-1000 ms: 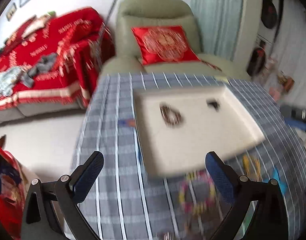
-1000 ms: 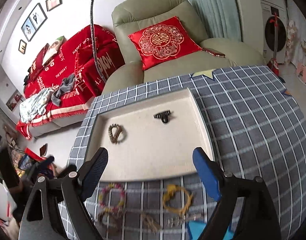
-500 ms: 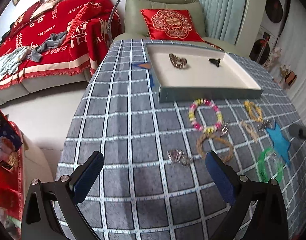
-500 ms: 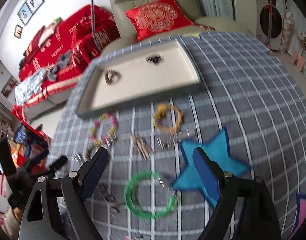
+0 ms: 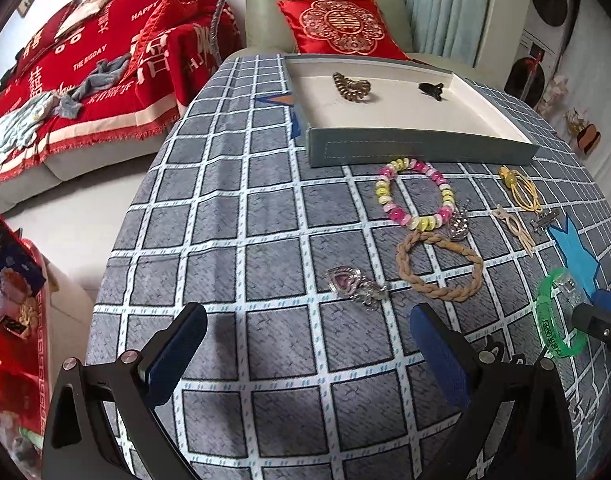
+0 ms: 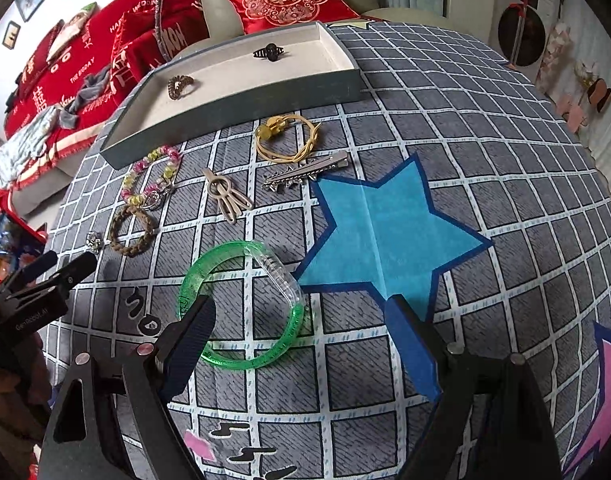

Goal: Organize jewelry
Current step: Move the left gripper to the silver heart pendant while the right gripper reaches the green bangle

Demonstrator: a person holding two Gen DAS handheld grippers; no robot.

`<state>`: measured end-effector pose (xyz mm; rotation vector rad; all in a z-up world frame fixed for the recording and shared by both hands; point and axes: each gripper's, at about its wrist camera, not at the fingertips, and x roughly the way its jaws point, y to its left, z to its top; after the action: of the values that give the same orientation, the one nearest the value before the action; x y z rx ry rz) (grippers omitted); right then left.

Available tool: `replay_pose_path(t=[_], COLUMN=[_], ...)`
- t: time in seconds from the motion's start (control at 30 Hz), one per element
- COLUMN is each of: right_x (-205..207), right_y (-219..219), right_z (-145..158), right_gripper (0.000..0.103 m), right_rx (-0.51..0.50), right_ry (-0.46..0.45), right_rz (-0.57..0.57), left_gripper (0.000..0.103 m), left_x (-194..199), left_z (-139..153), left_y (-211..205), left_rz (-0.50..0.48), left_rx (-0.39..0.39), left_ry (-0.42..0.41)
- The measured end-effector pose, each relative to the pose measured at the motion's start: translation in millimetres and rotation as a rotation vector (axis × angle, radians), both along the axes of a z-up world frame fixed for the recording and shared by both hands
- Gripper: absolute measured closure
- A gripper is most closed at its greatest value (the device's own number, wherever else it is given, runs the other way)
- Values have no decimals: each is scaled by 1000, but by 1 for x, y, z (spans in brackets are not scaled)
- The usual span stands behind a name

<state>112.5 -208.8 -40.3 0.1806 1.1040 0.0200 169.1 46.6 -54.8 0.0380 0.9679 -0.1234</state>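
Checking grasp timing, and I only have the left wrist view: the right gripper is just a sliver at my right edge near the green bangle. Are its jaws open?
Observer: Yes. The right wrist view shows the right gripper wide open, holding nothing.
Operator: Where is the bangle relative to it?
Observer: The green bangle lies flat on the tablecloth, mostly between the two fingers. The finger on the picture's left overlaps its rim; contact is unclear.
Operator: Anything past the blue star?
Observer: A pink shape on the cloth, beyond the blue star from the bangle.
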Motion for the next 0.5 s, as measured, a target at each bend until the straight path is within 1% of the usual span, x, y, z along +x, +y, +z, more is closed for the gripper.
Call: replay_pose_path(t=[0.23,0.27,0.3,0.33,0.37,0.4,0.43,0.47,0.5], right_x=[8,8,9,10,9,9,9,9,8], right_y=[8,9,11,13,15,18,20,22,25], right_z=[-4,-5,-5,-6,-6,-6,-6,-5,-5], right_gripper=[14,15,15,16,18,24,30,32,37], right_rx=[-45,-51,-67,-79,-89,-109,-127,-140,-154], right_ry=[7,7,4,4,3,-2,-5,-7,-9], right_rz=[19,24,30,38,43,49,57,64,77], left_gripper=[0,5,8,8,11,14,16,20,24], left_x=[2,3,4,5,5,5,5,5,5], left_z=[2,2,0,-1,-2,-2,-1,-1,0], left_y=[-11,-12,-13,-14,-13,-12,-12,-12,-13], left_rz=[-33,-36,-40,-41,-39,-38,-38,-43,-48], left_rx=[0,0,3,2,-14,-28,-28,-28,-27], left_ry=[-16,-14,0,10,16,16,13,13,9])
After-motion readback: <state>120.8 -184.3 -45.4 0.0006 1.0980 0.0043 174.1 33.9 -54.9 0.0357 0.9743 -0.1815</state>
